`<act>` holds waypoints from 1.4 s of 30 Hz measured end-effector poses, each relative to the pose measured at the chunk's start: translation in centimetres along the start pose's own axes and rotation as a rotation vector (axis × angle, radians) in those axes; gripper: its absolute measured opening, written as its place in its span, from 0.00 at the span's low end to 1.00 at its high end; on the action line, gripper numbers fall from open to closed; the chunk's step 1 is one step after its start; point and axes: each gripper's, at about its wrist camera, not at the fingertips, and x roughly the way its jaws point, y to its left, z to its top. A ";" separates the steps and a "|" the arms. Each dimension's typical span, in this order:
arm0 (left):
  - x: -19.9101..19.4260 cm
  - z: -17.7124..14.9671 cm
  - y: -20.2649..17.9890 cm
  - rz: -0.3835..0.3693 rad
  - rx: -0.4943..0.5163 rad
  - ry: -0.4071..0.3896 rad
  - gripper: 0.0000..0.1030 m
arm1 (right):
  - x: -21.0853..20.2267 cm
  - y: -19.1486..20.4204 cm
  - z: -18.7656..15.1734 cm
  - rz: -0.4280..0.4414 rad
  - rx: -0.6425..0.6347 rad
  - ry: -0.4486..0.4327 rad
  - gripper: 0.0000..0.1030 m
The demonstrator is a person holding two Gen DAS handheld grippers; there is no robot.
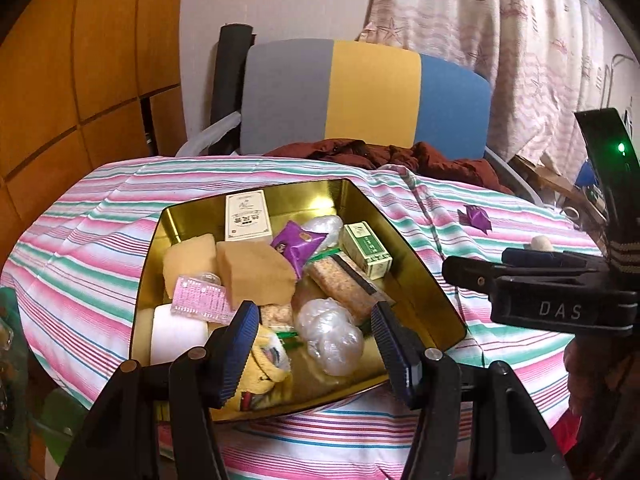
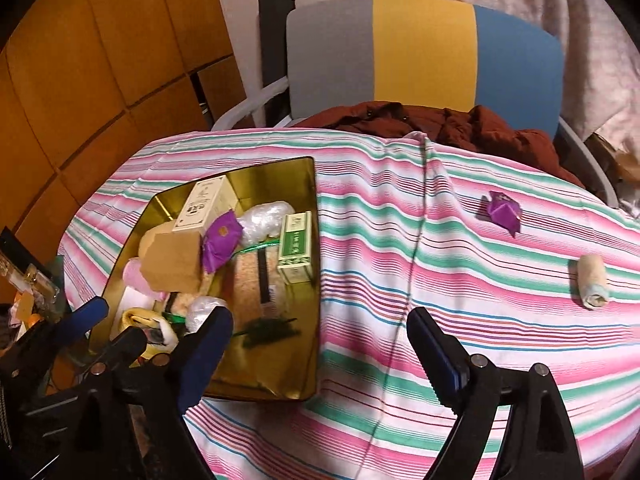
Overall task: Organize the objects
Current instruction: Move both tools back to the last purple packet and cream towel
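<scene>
At frame centre a gold tin [image 1: 168,216] sits on the striped worktop [image 1: 100,200], holding a cream box [image 1: 246,216], a green box [image 1: 367,249], a purple packet [image 1: 296,246] and sponges [image 1: 256,272]. The left tongs [image 1: 314,320] gape empty over its near edge. A second purple packet [image 1: 476,216] lies at right.

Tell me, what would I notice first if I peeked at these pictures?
Probably the shiny gold tin on the left of the striped tablecloth, stuffed with little boxes and snack packets. Out on the cloth to its right lie a purple wrapped packet and a small beige roll, both outside the tin. Behind the table stands a chair with a grey, yellow and blue back.
</scene>
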 end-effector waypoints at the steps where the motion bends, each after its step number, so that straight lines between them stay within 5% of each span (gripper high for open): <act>1: 0.0 0.0 -0.1 -0.001 0.006 0.001 0.58 | 0.0 -0.2 0.0 -0.004 0.000 -0.001 0.87; 15: 0.8 0.9 -2.8 -0.031 0.083 0.017 0.58 | -0.5 -4.2 0.1 -0.101 0.012 0.001 0.97; 32: 2.9 2.8 -7.4 -0.158 0.153 0.054 0.58 | -0.6 -20.5 2.7 -0.353 0.200 0.023 1.00; 37: 3.8 3.6 -9.3 -0.178 0.192 0.071 0.58 | 0.2 -28.1 2.6 -0.432 0.360 -0.019 1.00; 42: 5.2 4.4 -12.0 -0.192 0.223 0.086 0.59 | 0.2 -35.1 -0.5 -0.357 0.693 -0.017 1.00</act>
